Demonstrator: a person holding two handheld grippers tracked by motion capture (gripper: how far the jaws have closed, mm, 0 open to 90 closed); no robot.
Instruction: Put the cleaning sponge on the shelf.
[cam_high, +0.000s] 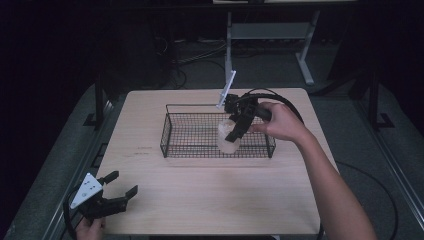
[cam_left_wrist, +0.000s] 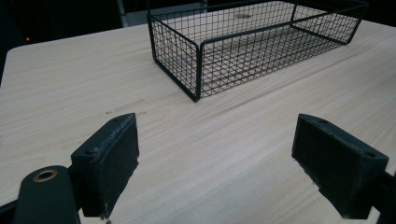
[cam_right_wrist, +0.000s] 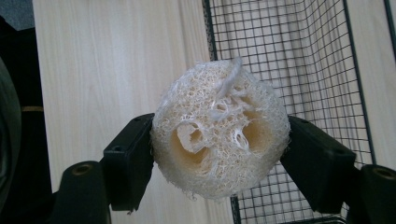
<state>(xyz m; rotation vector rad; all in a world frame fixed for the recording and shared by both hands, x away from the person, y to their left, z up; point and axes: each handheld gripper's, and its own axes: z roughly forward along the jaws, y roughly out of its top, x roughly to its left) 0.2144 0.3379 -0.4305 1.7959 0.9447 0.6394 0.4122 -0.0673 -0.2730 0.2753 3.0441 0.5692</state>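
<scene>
Loofah (cam_right_wrist: 219, 133) pinched across its round sides by the right gripper (cam_high: 235, 131) fingers above the wire basket (cam_high: 170, 132): likely light, springy, rough, so side grip holds; left gripper (cam_high: 122, 187) fingers spread over counter (cam_high: 210, 200).

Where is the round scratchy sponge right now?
The loofah sponge is squeezed between the right gripper's jaws. In the high view it hangs over the right part of the wire basket, near its front wall.
</scene>
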